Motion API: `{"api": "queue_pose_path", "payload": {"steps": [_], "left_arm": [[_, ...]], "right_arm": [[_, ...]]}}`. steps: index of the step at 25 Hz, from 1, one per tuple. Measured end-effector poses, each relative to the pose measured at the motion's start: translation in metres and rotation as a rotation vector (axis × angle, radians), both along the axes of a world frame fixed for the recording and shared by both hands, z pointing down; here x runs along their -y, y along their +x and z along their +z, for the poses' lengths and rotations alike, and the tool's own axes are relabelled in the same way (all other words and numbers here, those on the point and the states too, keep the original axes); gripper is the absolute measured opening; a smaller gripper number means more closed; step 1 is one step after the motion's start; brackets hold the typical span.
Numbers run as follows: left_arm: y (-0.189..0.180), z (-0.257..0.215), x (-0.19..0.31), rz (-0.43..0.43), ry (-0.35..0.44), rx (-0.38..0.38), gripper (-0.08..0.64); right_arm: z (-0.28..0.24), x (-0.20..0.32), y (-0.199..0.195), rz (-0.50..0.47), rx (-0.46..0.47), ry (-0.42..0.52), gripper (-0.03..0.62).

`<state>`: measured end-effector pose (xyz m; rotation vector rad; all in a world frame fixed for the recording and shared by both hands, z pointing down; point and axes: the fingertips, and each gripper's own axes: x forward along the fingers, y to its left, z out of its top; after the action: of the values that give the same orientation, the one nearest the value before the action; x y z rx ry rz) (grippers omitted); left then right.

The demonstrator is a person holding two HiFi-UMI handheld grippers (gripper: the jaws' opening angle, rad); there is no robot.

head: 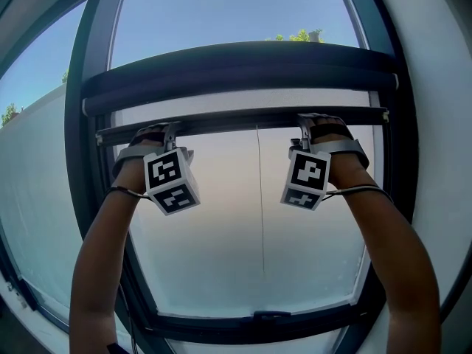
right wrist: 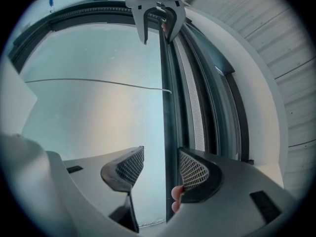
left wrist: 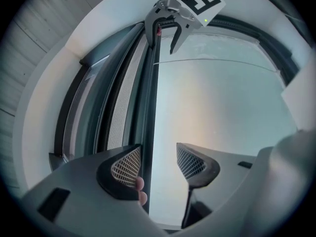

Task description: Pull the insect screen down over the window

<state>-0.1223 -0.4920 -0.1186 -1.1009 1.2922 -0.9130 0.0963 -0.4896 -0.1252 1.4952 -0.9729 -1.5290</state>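
Note:
The insect screen's dark pull bar (head: 243,122) hangs a short way below the roller cassette (head: 243,68), with a narrow strip of mesh (head: 251,100) showing between them. My left gripper (head: 171,131) is at the bar's left part and my right gripper (head: 304,125) at its right part. In the left gripper view the bar (left wrist: 148,132) runs between the open jaws of the left gripper (left wrist: 158,164), close against the left pad. In the right gripper view the bar (right wrist: 170,132) passes between the open jaws of the right gripper (right wrist: 160,167), beside the right pad. A person's fingertips (left wrist: 140,189) curl behind the bar.
A thin cord (head: 260,198) hangs down the middle of the pane. The dark window frame (head: 81,198) surrounds the glass, with a small handle (head: 271,316) on its bottom rail. White wall reveals flank the opening. Sky and treetops lie beyond.

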Motion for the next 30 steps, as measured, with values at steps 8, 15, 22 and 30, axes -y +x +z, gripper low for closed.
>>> {"api": "queue_pose_path", "payload": {"steps": [8, 15, 22, 30], "left_arm": [[0.001, 0.035, -0.003, 0.031, -0.044, 0.008, 0.21], [-0.001, 0.06, -0.004, -0.002, -0.076, 0.028, 0.21], [0.004, 0.102, -0.007, 0.066, -0.201, 0.019, 0.21], [0.007, 0.13, -0.01, 0.105, -0.217, -0.015, 0.21]], "right_arm": [[0.036, -0.003, -0.001, 0.004, -0.005, -0.054, 0.202], [0.063, -0.004, 0.0, 0.002, -0.04, -0.107, 0.202], [0.105, -0.006, 0.003, -0.029, -0.067, -0.159, 0.202], [0.131, -0.007, 0.007, -0.03, -0.058, -0.161, 0.202]]}}
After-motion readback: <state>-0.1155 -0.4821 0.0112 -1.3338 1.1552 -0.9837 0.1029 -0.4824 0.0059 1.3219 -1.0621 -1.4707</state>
